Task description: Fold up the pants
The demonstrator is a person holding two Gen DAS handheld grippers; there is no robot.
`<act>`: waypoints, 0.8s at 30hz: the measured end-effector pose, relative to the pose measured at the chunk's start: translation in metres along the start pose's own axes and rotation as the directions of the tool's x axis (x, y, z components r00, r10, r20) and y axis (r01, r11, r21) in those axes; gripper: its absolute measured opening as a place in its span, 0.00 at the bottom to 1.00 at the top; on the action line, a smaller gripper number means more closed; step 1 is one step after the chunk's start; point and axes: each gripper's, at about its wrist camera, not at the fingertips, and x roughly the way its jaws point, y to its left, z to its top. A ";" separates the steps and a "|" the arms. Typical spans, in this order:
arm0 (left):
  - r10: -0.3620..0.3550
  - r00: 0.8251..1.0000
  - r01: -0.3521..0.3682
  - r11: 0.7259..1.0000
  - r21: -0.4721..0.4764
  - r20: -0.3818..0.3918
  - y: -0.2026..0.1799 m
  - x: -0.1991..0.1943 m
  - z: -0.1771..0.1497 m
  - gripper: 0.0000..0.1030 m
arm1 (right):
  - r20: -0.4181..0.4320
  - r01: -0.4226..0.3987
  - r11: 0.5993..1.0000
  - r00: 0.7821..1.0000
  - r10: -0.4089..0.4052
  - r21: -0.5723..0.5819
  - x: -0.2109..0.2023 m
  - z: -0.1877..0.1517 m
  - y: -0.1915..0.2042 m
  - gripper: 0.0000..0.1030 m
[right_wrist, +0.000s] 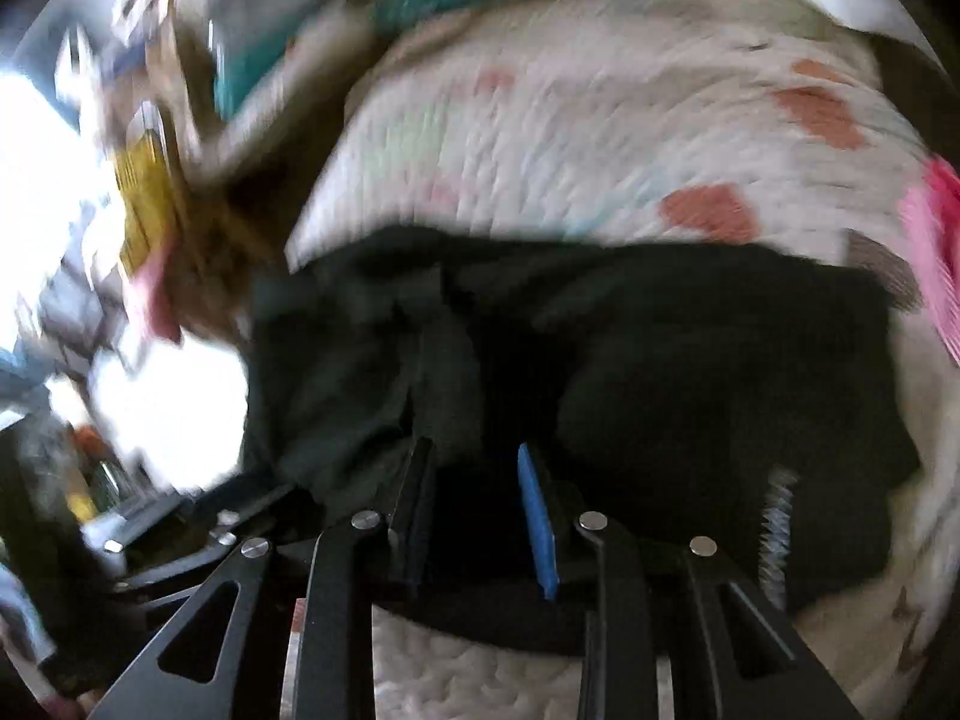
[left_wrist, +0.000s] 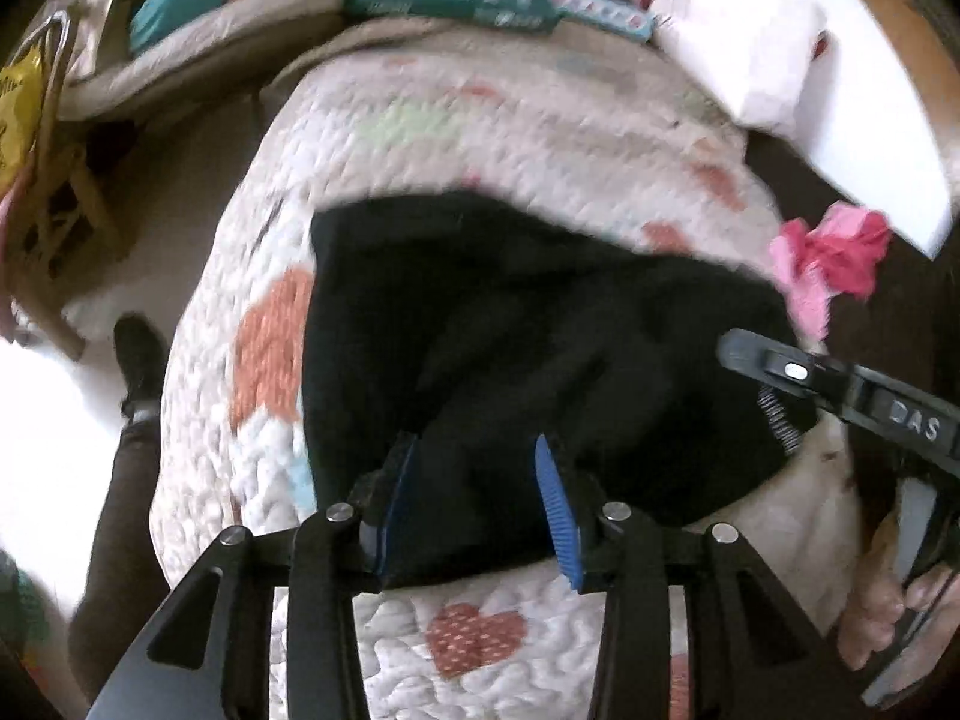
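Pants (left_wrist: 510,330) bunched on quilt (left_wrist: 480,138), long axis unclear; left tool (left_wrist: 480,480), right tool (right_wrist: 474,480) spread.

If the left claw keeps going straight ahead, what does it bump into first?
Probably the black pants: the left claw is open, with the cloth right between and ahead of its fingers. Depth is hard to judge.

Left gripper (left_wrist: 477,501) and right gripper (right_wrist: 477,516) both hold their fingers spread apart, pointing forward.

free: quilt (left_wrist: 480,120) bare beyond black pants (left_wrist: 510,330) | obstacles: pink cloth (left_wrist: 828,264) at right edge, teal boxes (left_wrist: 450,0) along far edge, white paper (left_wrist: 750,48) far right
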 end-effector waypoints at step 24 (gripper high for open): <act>-0.211 0.939 0.307 0.869 0.389 -0.271 -0.232 0.161 0.109 0.53 | 0.253 0.003 0.881 0.957 -0.139 0.473 -0.024 -0.045 -0.138 0.70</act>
